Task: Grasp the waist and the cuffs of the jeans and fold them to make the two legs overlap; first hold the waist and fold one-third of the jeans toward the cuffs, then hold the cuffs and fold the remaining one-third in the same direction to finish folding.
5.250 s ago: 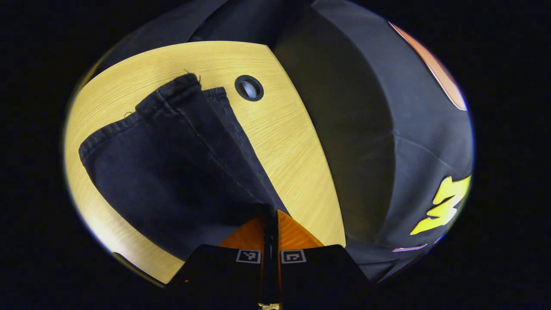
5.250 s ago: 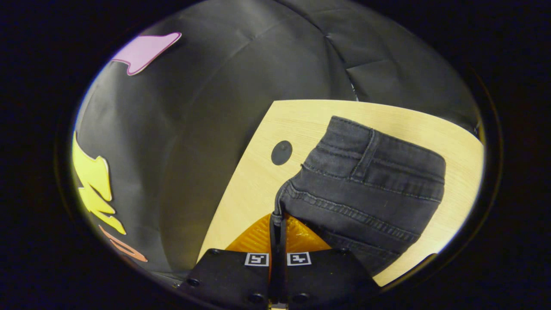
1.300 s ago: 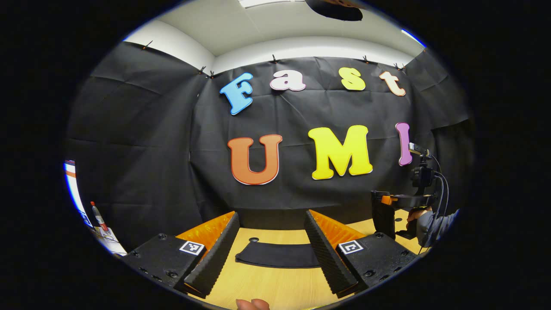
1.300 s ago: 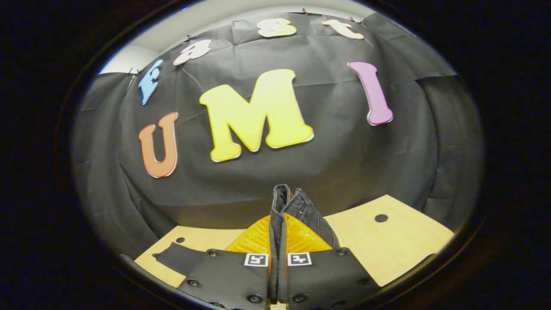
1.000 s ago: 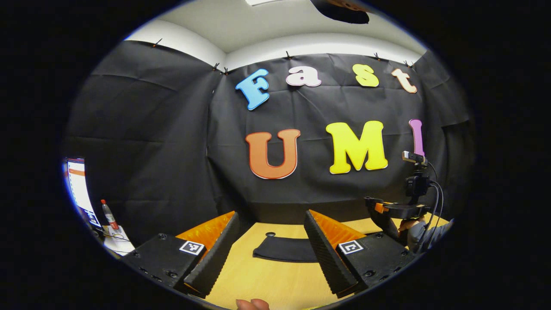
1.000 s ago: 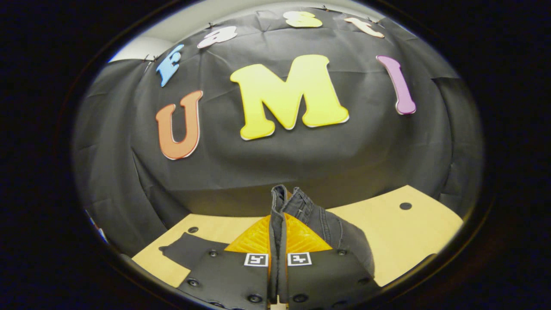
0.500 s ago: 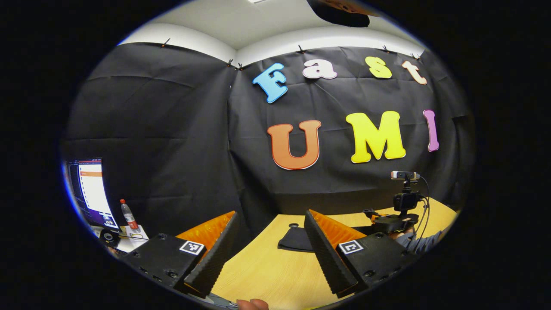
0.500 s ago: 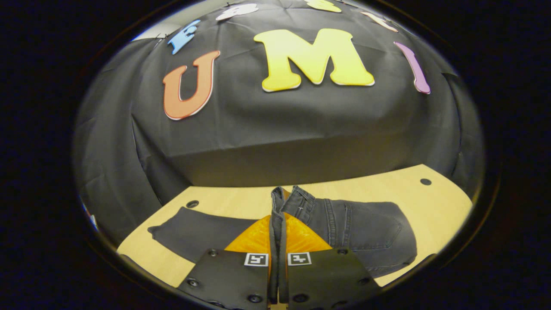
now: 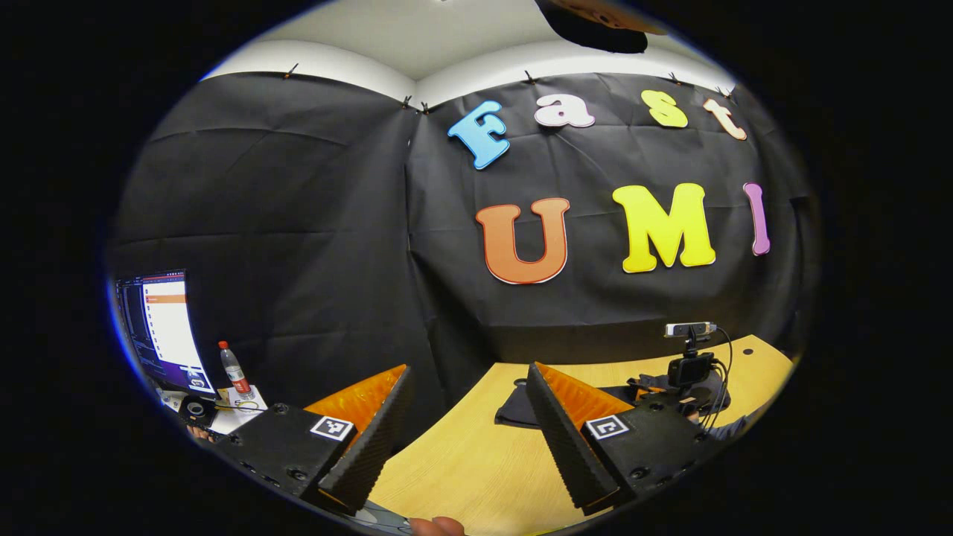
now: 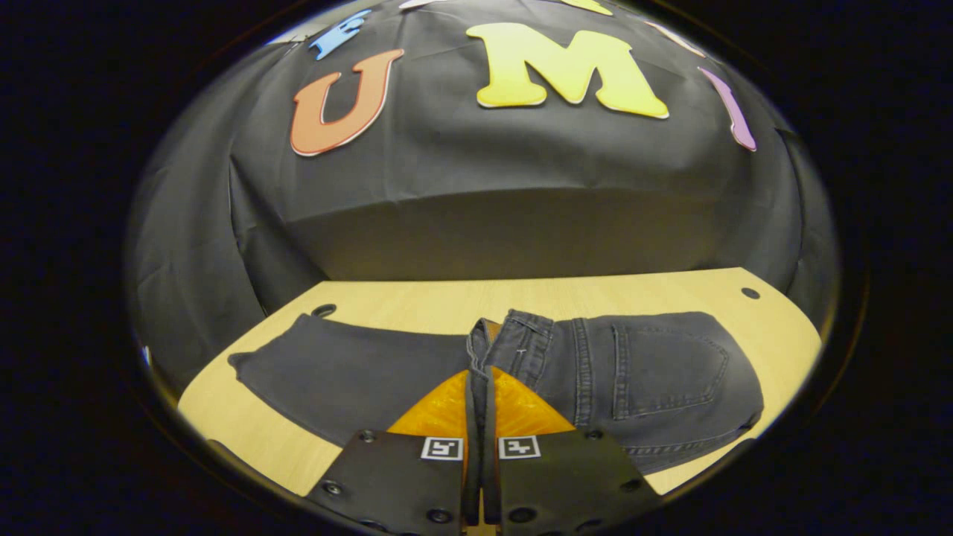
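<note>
Jeans [image 10: 633, 372] of dark, seamed denim lie flat on the pale wood-grain table [image 10: 417, 301], waist folded over the legs. The right gripper [image 10: 480, 387] is clamped on the waistband edge. The left gripper [image 9: 469, 402], ridged fingers spread, hovers near the table's corner.

Jeans [image 10: 655, 372] dark grey, faded; table [image 10: 417, 298] pale wood grain; bottle [image 9: 232, 368] red cap, red label.
</note>
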{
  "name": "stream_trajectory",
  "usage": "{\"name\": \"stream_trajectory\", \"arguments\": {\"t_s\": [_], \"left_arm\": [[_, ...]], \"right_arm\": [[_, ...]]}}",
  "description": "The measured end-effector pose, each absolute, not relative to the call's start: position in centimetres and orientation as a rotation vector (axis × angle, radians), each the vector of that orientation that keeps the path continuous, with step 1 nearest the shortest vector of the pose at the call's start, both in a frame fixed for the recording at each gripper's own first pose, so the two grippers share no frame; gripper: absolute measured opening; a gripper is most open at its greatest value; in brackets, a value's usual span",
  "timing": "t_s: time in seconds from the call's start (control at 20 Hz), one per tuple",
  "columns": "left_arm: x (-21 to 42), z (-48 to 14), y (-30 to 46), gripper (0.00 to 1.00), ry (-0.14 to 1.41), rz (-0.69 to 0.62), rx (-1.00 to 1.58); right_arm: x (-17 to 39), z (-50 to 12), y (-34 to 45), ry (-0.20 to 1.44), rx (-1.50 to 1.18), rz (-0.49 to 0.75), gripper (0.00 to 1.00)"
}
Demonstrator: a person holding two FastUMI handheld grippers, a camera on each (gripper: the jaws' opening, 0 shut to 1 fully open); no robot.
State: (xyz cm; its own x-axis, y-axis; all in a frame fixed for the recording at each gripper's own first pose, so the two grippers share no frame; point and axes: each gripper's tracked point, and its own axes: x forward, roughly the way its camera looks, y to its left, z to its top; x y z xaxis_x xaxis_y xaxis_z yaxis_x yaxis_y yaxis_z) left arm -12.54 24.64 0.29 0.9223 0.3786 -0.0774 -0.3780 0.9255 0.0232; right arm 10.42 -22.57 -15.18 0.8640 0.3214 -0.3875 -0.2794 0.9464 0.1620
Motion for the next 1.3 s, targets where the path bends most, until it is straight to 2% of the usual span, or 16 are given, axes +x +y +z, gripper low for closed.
{"name": "stream_trajectory", "arguments": {"t_s": [0.05,0.15,0.3,0.4,0.5,0.7,0.8,1.0,1.1,1.3], "left_arm": [[-12.5,0.1,24.6,0.97,0.083,0.39,0.007],[-12.2,0.0,24.6,0.97,0.087,0.387,-0.005],[-11.4,-0.6,24.7,0.97,0.103,0.379,-0.067],[-10.6,-1.3,25.0,0.97,0.109,0.388,-0.132],[-9.3,-2.1,24.9,0.97,0.129,0.378,-0.21],[-3.7,-7.3,24.6,0.98,0.228,0.33,-0.431],[-0.6,-10.3,23.7,0.99,0.274,0.274,-0.557],[5.9,-17.5,21.5,0.99,0.439,0.195,-0.946],[8.6,-21.0,21.4,0.99,0.49,0.211,-1.092],[11.7,-23.7,22.2,0.99,0.524,0.284,-1.338]], "right_arm": [[10.2,-15.6,-21.8,0.429,0.115,0.34,0.04],[9.8,-16.4,-20.1,0.466,0.137,0.396,0.13],[9.4,-15.2,-19.1,0.439,0.098,0.422,0.96],[9.2,-13.7,-18.9,0.427,0.113,0.452,1.0],[9.7,-10.4,-19.5,0.382,0.134,0.465,0.97],[10.9,-2.2,-22.8,0.239,0.148,0.473,1.0],[10.9,2.2,-25.6,0.161,0.136,0.468,0.97],[9.7,10.8,-32.8,0.014,0.163,0.42,0.96],[9.0,14.2,-37.1,-0.059,0.135,0.37,0.96],[7.7,18.1,-45.6,-0.144,0.092,0.238,0.96]]}}
